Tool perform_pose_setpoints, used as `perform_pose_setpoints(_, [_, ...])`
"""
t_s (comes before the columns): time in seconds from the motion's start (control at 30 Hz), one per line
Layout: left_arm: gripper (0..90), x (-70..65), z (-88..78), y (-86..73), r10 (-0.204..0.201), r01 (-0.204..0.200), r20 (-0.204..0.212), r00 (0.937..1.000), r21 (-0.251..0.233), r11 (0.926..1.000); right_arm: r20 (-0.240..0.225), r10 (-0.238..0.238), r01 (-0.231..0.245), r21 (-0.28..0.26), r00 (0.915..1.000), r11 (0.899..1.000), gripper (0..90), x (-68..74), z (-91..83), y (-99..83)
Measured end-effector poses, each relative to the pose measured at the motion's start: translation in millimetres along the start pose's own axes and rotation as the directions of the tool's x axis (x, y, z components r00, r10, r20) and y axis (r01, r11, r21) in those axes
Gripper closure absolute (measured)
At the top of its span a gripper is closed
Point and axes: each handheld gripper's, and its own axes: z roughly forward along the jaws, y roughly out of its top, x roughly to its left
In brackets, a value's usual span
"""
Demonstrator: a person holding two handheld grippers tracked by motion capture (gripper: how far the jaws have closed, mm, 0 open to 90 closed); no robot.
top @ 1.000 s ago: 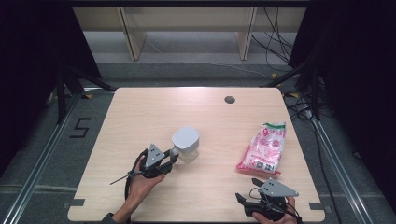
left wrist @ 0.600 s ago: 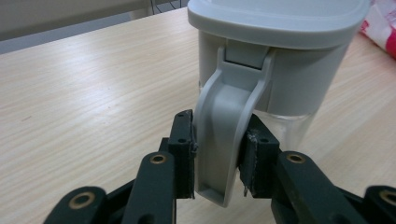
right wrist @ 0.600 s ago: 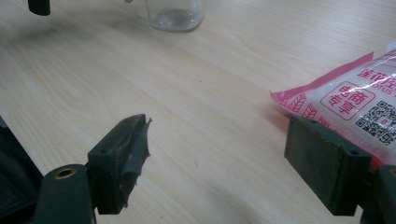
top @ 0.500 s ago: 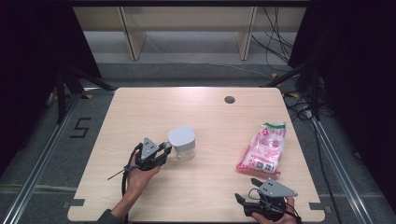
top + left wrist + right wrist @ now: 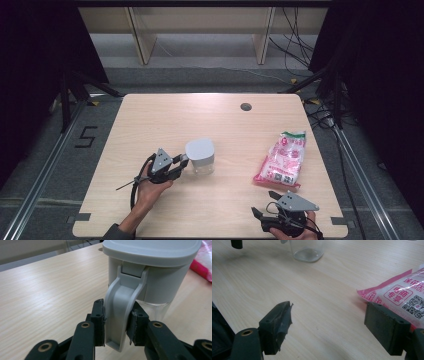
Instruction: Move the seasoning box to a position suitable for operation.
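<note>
Two tongs work over the wooden counter (image 5: pixel 165 120). Left tongs (image 5: pixel 181 162) pinch the grey flip-down clasp (image 5: pixel 119 315) of a clear jar (image 5: pixel 200 156), one pad pressing each side of the clasp; the gap between the pads is narrow. The jar stands upright near the middle of the counter, capped by a grey lid (image 5: pixel 152 250), with its see-through lower body showing below the lid's skirt. Right tongs (image 5: pixel 264 212) sit at the near right edge of the counter, spread wide with nothing between the pads. A pink-and-white bag (image 5: pixel 281 160) lies flat on the right side, well apart from the jar and just beyond the right tongs.
</note>
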Motion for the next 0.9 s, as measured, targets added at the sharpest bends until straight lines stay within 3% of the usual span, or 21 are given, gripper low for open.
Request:
perform_pose_setpoints(0.2, [69.3,-13.4,-2.5,-0.1,0.03,-0.03,0.066,0.9974,0.003,0.9995,0.014,-0.013,0.013,-0.008,0.9998,1.0,22.5,-0.8,-0.6,0.0])
perform_pose_setpoints(0.27, [69.2,-17.0,-2.6,-0.5,0.032,-0.032,0.077,0.9965,0.0,0.9995,0.008,0.005,-0.005,0.001,1.0,1.0,22.6,0.5,-1.2,0.1])
perform_pose_setpoints(0.37, [69.2,-21.2,-3.1,-0.2,0.042,-0.042,0.088,0.9953,0.003,0.9991,0.014,-0.015,0.015,-0.008,0.9998,1.0,22.6,-0.7,-0.6,0.1])
perform_pose_setpoints(0.6, [69.2,-28.2,-4.2,-0.3,0.056,-0.057,0.125,0.9906,0.004,0.9984,0.001,-0.001,0.001,-0.002,1.0,1.0,22.7,-0.2,-0.5,0.1])
perform_pose_setpoints(0.63, [69.2,-29.2,-4.4,-0.2,0.06,-0.061,0.133,0.9893,0.005,0.9981,0.022,-0.02,0.02,-0.01,0.9996,1.0,22.7,-1.3,-1.0,0.4])
perform_pose_setpoints(0.77, [69.2,-32.9,-4.0,-0.6,0.062,-0.063,0.154,0.9862,-0.004,0.998,0.016,-0.016,0.016,-0.009,0.9997,1.0,22.7,-1.0,-0.6,0.2])
perform_pose_setpoints(0.8, [69.2,-34.6,-3.8,-0.6,0.067,-0.066,0.164,0.9841,-0.006,0.9978,0.022,-0.035,0.035,-0.007,0.9991,0.999,22.7,-2.4,-1.2,0.2])
perform_pose_setpoints(0.9, [69.2,-35.9,-3.6,-0.2,0.067,-0.068,0.181,0.9811,-0.003,0.9977,0.007,-0.003,0.003,0.0,1.0,1.0,22.7,-0.4,-0.8,0.2])
